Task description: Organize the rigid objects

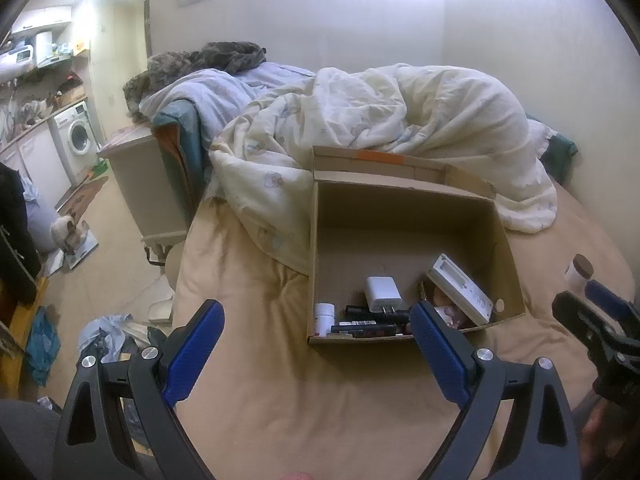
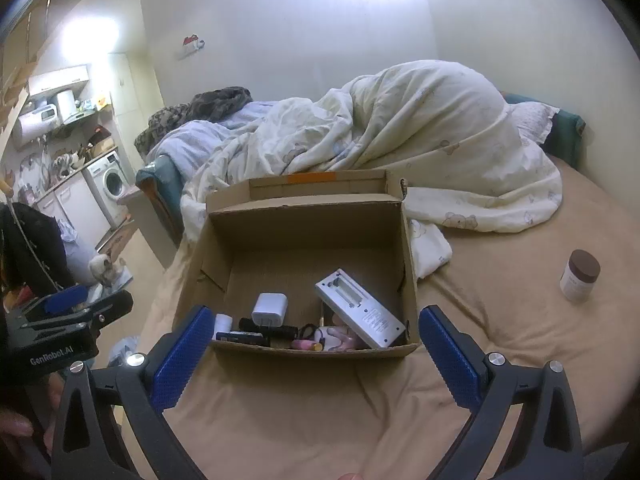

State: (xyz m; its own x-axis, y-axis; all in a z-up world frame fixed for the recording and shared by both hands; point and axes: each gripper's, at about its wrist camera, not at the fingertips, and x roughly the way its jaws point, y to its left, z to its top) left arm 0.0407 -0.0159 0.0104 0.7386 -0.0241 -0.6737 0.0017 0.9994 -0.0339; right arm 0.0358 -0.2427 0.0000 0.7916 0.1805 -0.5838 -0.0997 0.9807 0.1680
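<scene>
On the tan bed sheet [image 2: 500,280] sits an open cardboard box [image 2: 410,256], its flaps raised at the far side and its near wall facing both cameras. Inside, along the near wall, lie a white charger [image 2: 270,306], a small white bottle [image 1: 324,314], a few dark stick-shaped items [image 1: 362,324], something pink [image 2: 306,345] and a white remote-like device [image 2: 360,312] that leans tilted against the right corner. The rest of the box floor is bare.

The left gripper [image 1: 316,344] hangs just before the box with its blue pads [image 1: 196,344] spread wide and nothing between them. The right gripper [image 2: 316,356] is likewise spread wide and empty, its pads framing the near wall of the box without touching it. Each gripper shows at the edge of the other's view, the two side by side.

A white jar with a brown lid [image 2: 580,274] stands upright on the sheet to the right of the box, well apart from it and outside both grippers.

Behind the box a rumpled cream duvet [image 2: 420,132] is heaped across the bed. At far left a washing machine [image 2: 110,180] stands under cluttered shelves, and a small cat [image 2: 104,270] sits on the floor near it.
</scene>
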